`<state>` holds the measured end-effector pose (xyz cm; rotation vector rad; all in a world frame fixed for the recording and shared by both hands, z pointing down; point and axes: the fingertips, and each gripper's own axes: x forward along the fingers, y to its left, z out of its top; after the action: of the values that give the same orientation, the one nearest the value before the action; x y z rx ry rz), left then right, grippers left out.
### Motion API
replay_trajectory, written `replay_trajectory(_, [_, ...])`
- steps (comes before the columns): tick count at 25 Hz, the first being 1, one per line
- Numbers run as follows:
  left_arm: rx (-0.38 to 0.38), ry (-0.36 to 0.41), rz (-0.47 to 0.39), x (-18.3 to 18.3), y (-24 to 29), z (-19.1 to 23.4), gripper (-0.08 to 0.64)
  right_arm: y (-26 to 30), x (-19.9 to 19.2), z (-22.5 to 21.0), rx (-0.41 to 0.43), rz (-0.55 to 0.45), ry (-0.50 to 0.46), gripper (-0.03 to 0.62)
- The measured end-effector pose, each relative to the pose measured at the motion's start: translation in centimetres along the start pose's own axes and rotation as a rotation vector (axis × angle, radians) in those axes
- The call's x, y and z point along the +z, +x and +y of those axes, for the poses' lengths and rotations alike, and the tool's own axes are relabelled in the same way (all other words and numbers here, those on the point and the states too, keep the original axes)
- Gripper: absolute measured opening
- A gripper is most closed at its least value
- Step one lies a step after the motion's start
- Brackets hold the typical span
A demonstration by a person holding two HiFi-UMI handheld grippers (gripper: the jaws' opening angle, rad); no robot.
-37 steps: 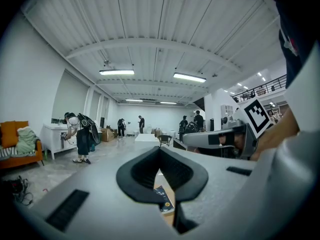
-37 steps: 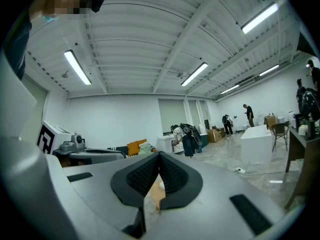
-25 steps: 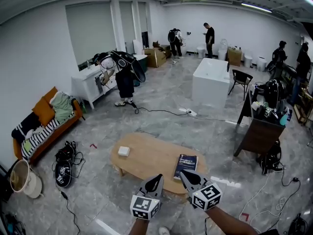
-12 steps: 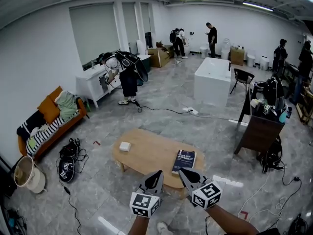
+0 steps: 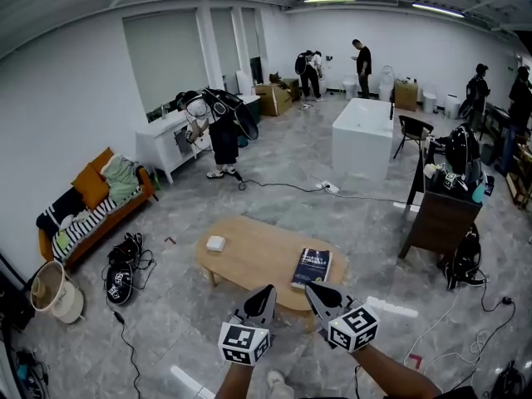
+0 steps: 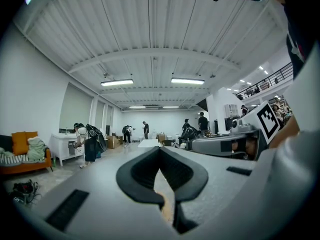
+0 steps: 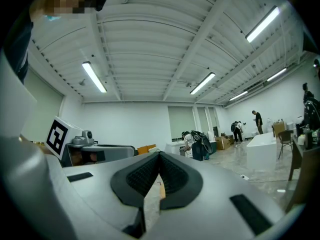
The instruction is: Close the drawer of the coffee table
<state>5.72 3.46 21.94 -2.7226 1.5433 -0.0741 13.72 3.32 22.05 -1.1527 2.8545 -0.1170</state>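
Fingers of the left gripper (image 5: 266,293) and right gripper (image 5: 312,290) are pressing together, empty, hovering near the oval light-wood coffee table (image 5: 249,256). Its drawer is not showing, so checking the table's front is mattering most.

Coffee table (image 5: 249,260), lower centre of the head view: its near edge is lost behind the left gripper (image 5: 268,291) and right gripper (image 5: 309,289), so no drawer front can be made out. Print on the book (image 5: 312,267) is too small to read, and the small white object (image 5: 216,243) left of it is too small to name. The person's forearms (image 5: 391,376) are cut by the bottom edge. In both gripper views, each gripper's own body hides everything below.
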Motion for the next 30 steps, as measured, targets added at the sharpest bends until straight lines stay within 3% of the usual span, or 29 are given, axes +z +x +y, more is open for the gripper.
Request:
replay_trajectory(14, [0.035,0.004,-0.004,0.1,-3.5,-3.7,0.002,-4.0,-0.1,2.4,0.043,-0.015,0.006,0.012])
replay_trajectory(30, [0.043,0.012,-0.004,0.7,-3.5,-3.2,0.002,-3.2,0.7,2.5,0.053,-0.033,0.008,0.012])
